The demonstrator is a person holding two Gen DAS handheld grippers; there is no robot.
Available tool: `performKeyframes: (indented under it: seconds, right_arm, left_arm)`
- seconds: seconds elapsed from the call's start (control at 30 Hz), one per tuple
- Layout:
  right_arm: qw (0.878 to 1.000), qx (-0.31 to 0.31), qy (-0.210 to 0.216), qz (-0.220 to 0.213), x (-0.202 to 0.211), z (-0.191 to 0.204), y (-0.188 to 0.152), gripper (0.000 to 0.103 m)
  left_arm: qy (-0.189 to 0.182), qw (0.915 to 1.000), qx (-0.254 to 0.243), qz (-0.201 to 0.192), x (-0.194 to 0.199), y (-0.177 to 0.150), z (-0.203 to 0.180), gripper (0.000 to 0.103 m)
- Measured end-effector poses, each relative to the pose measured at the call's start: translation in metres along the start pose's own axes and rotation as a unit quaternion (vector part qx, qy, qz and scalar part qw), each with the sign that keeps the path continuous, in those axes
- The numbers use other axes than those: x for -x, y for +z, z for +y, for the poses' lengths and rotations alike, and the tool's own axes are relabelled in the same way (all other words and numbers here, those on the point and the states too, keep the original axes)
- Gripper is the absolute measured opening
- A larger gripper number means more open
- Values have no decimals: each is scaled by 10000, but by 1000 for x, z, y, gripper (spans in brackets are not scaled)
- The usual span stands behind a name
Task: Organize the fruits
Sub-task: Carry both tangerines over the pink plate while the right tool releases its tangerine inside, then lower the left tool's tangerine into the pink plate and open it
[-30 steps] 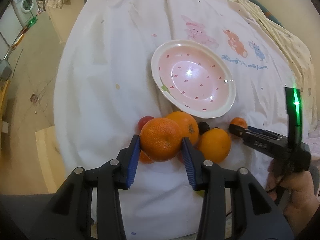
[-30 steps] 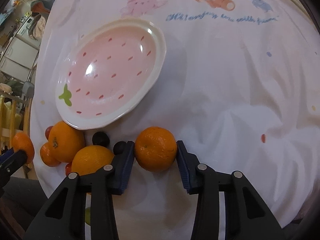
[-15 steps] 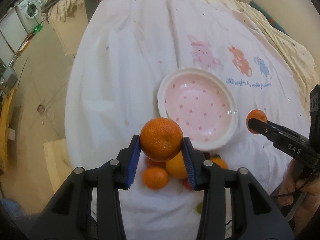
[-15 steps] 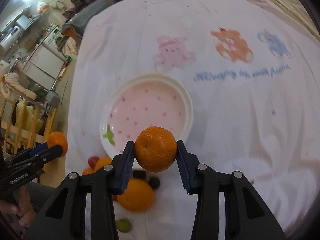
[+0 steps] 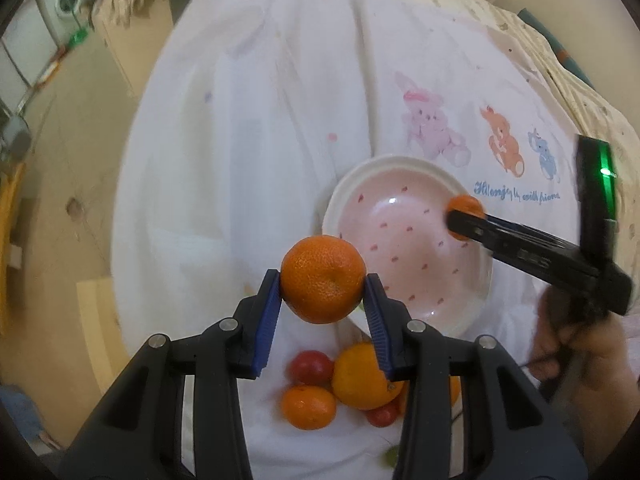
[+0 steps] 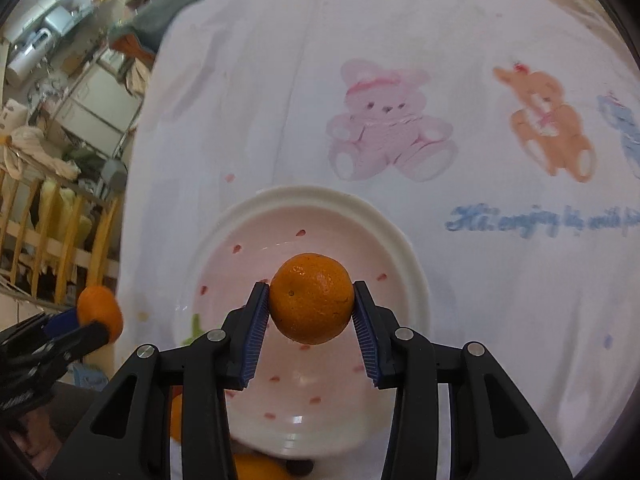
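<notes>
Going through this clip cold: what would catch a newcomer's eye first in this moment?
Two round orange mandarins held in mid-air: the left gripper clamps one just short of the pink strawberry-print ceramic plate, and the right gripper holds the other over the plate's middle. Behind them, a white tablecloth with cartoon bears; more loose fruit lies near the plate's front edge.

both wrist views from above, angled down, sharing the pink plate (image 5: 476, 312) (image 6: 404, 240)
</notes>
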State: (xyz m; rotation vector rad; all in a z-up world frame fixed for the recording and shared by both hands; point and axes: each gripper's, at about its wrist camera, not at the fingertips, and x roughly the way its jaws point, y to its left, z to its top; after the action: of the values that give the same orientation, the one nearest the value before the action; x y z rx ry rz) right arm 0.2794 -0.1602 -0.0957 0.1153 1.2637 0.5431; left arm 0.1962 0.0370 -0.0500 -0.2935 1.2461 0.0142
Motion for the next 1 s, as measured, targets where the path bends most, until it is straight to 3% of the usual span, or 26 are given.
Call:
performKeyframes:
  seconds: [0.23,0.53,0.57,0.63,0.67,1.0]
  right_arm:
    - [9997,81,-147,176,-35,0,9,43]
    - [9995,65,-301,-9,-28,-6,9,45]
    - [9995,41,-317,-32,-26,-8,9,48]
    - [9996,4,-234,-165,-17,-8,8,71]
    - [9994,3,-247,-244,-13,-9,6,74]
    - [9967,-414,-261,-644,51,-16,-13,76]
  left_arm:
    - [201,9998,-34,29,-13,5,3,37]
    - [160,9998,-99,77,-20,4,-3,37]
    - [156,9998,-84,65,-19,4,-2,37]
    - [163,9998,-78,32,-19,4,-2,37]
    - [171,9998,-77,5,-18,4,-3,37]
    - [41,9994,-181,-275,-21,8,-11,38]
